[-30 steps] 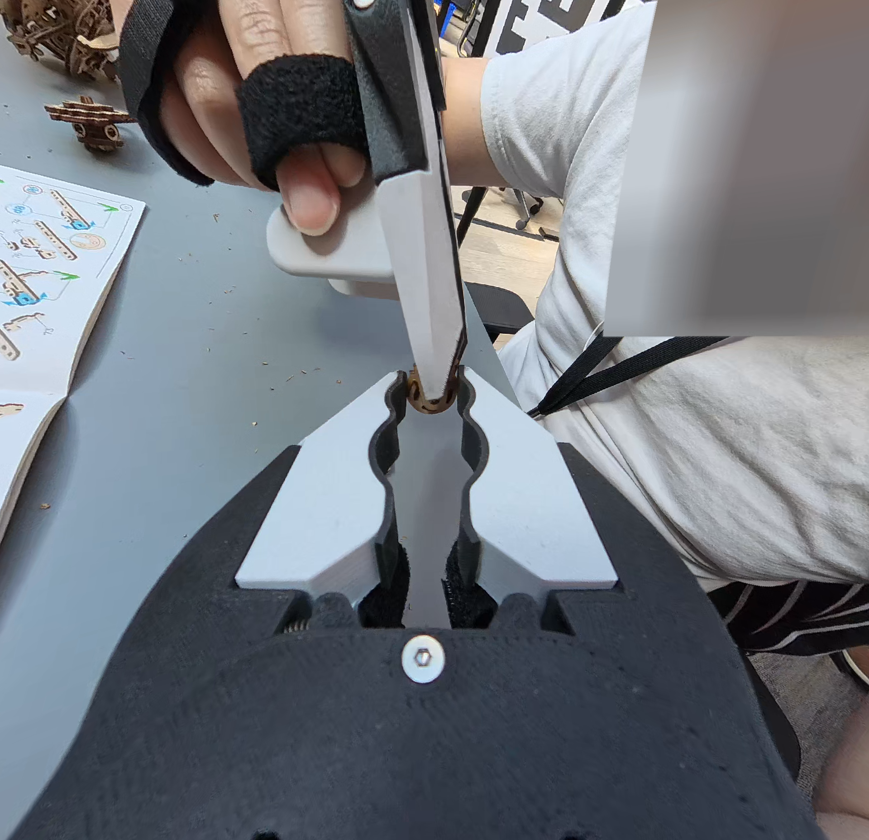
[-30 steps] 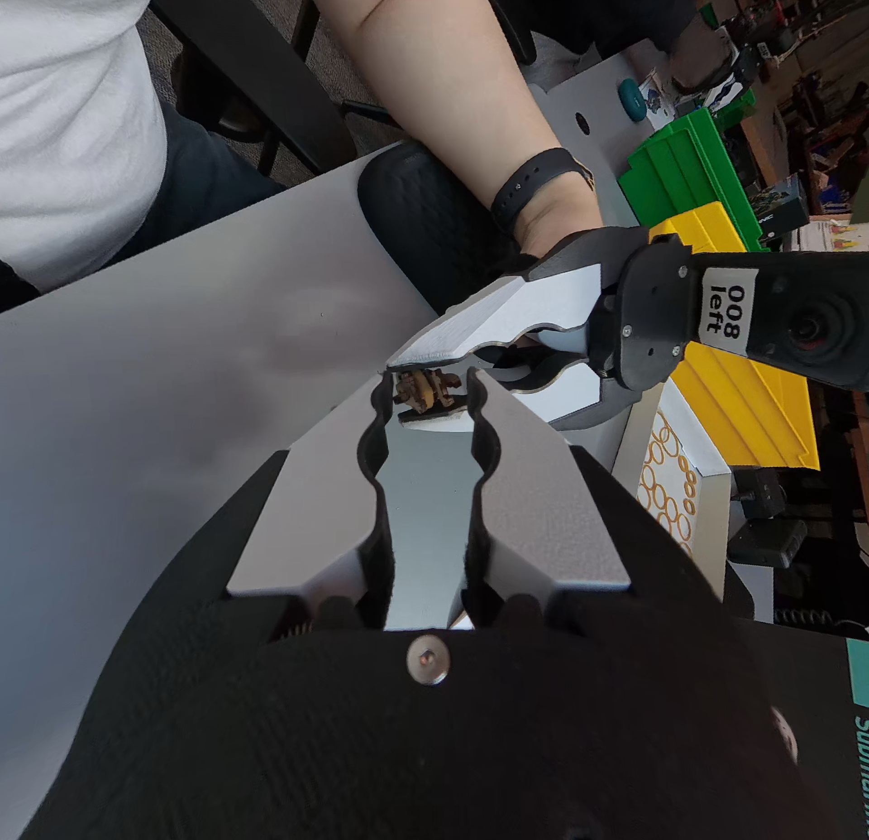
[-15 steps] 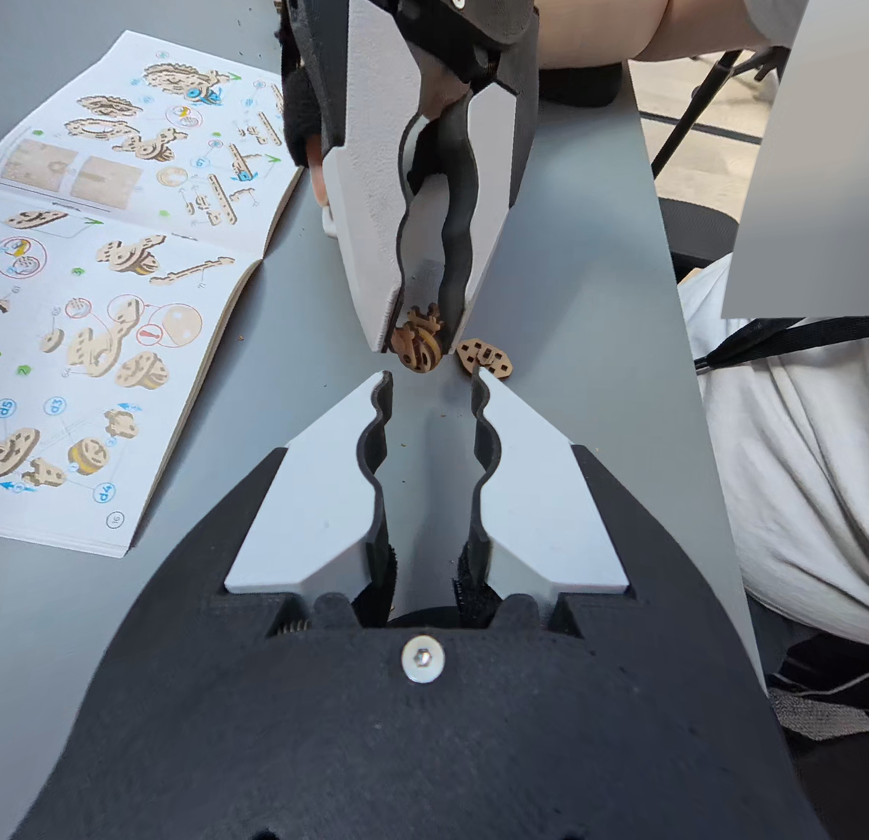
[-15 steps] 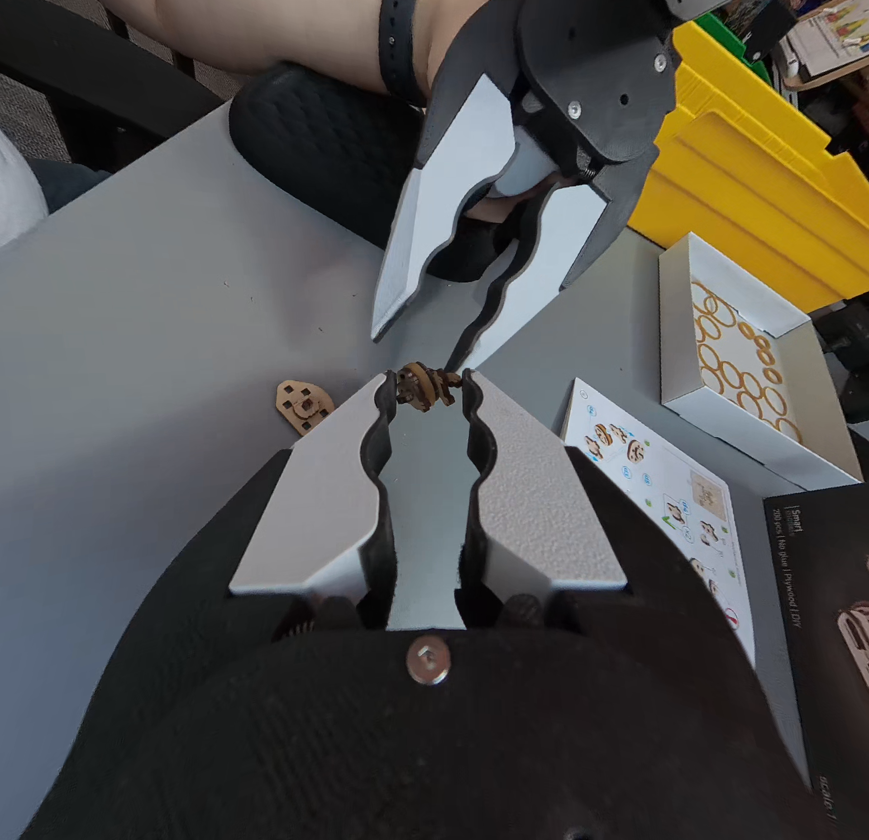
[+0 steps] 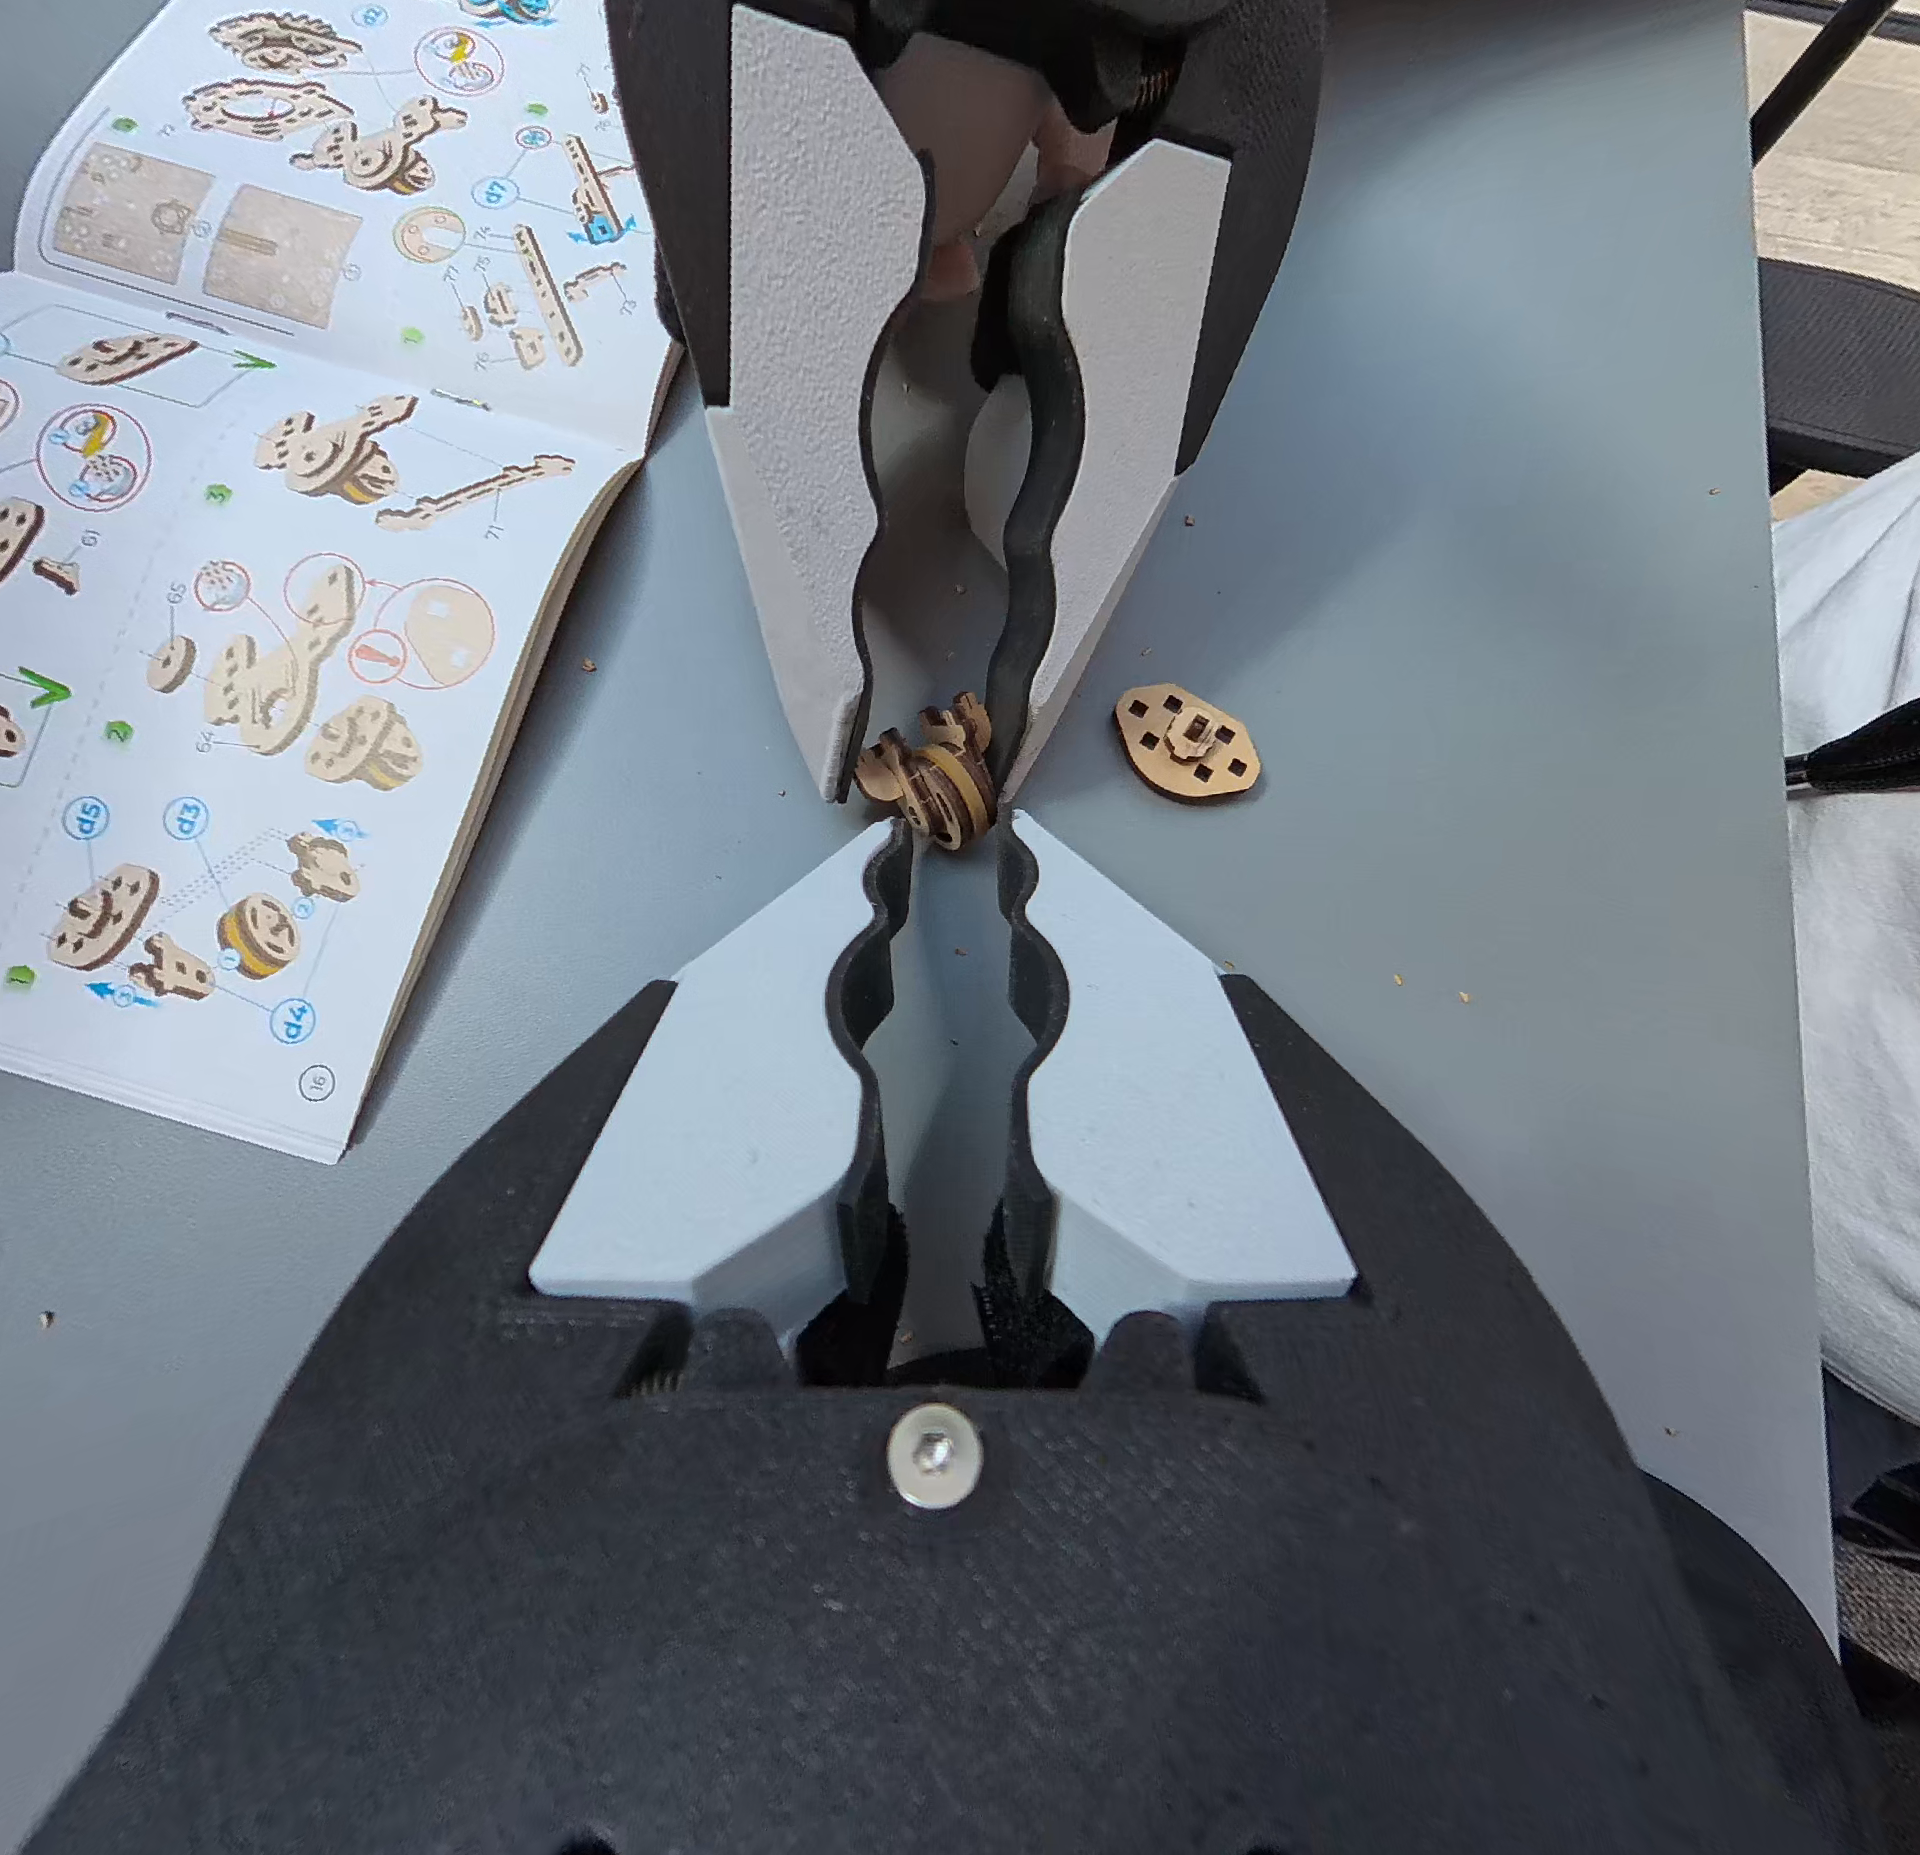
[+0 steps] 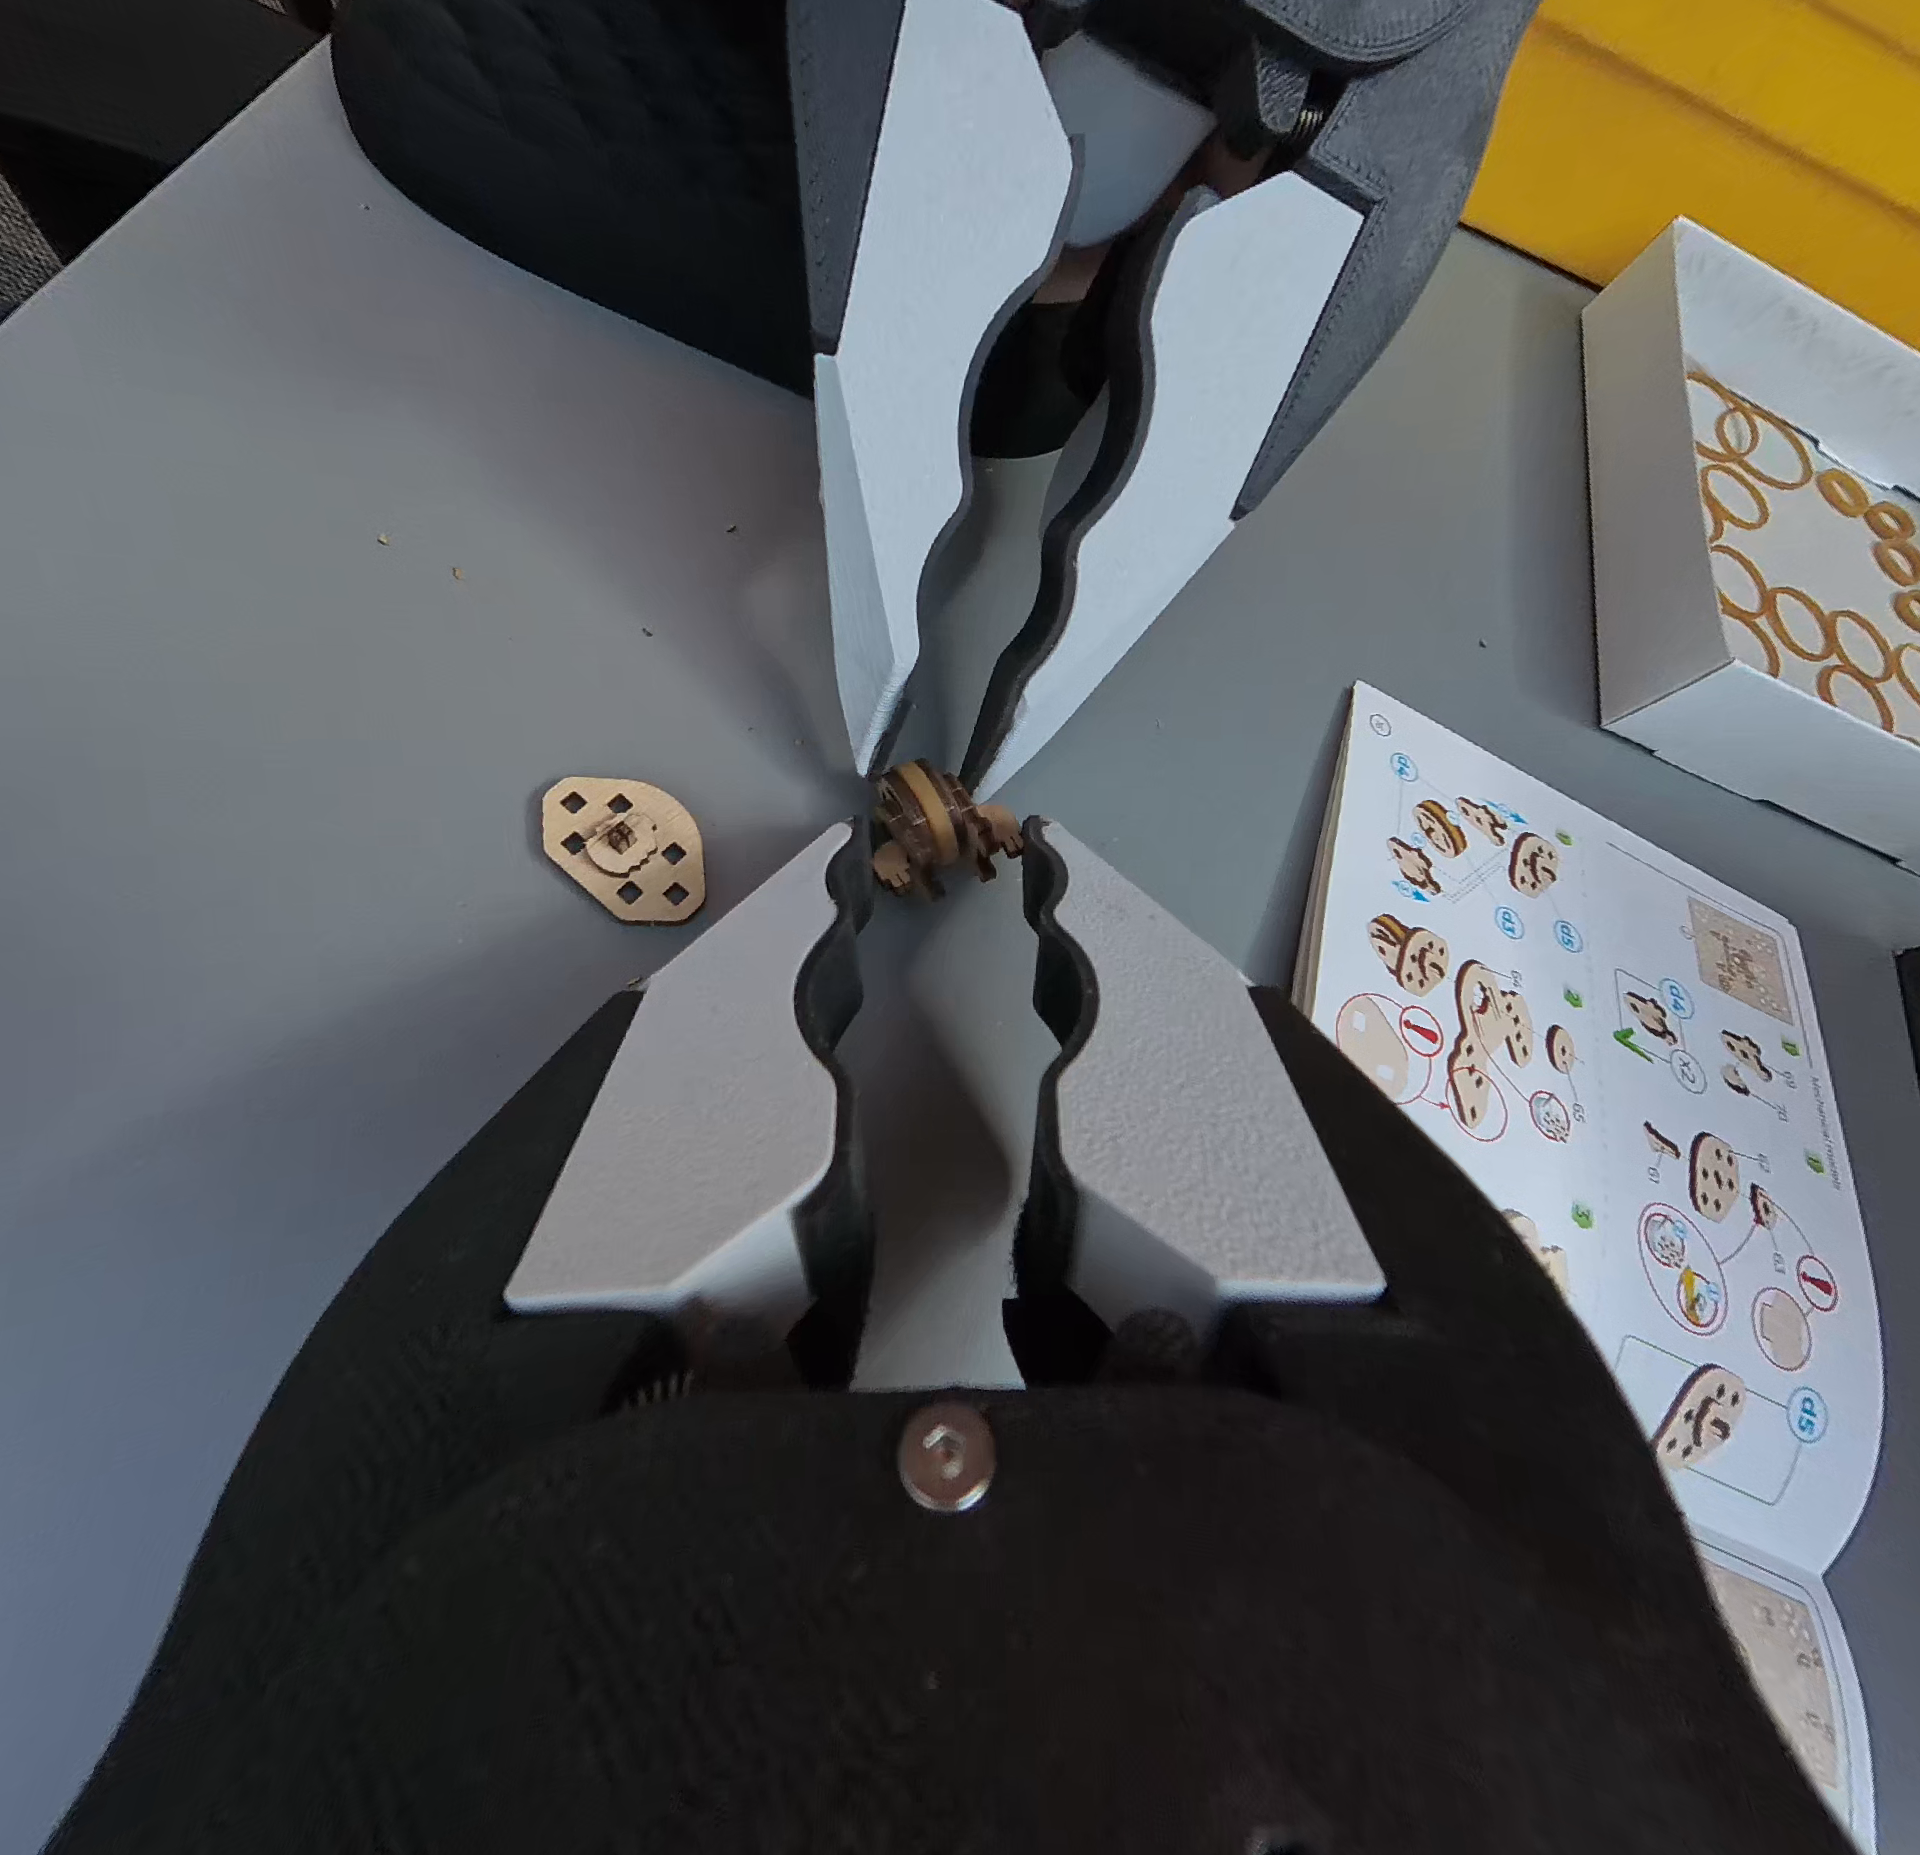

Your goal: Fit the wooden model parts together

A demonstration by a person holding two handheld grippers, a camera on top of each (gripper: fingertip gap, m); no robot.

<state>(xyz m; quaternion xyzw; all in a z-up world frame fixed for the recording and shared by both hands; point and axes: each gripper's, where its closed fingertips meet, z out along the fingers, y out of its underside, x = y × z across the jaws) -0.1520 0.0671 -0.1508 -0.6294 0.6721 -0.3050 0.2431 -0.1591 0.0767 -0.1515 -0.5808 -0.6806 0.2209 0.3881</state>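
Observation:
A small wooden sub-assembly point(image 5: 928, 779), a disc with toothed tabs, is held just above the grey table between both grippers, which meet tip to tip. My right gripper point(image 6: 943, 834) is shut on it; in the left wrist view it reaches in from the top point(image 5: 925, 771). My left gripper point(image 5: 953, 834) is closed onto the assembly's disc end; in the right wrist view it comes in from the top point(image 6: 928, 756). A flat oval wooden plate point(image 5: 1187, 756) with square holes lies on the table beside them; the right wrist view shows it too point(image 6: 623, 849).
An open instruction booklet point(image 5: 260, 558) lies left of the grippers, also seen in the right wrist view point(image 6: 1610, 1130). A white box of wooden rings point(image 6: 1766, 558) and yellow bins point(image 6: 1714, 91) stand behind it. The table edge point(image 5: 1766, 870) runs close on the right. Less than 4 cm separates the two grippers' tips. The flat oval wooden plate point(image 5: 1187, 756) is about equally far from each gripper, around 4 cm. It turns up in the right wrist view point(image 6: 642, 826) as well.
The grippers swung down over the table. The left gripper let go half a second ago, leaving the assembly in the right gripper, and has now closed onto it again.

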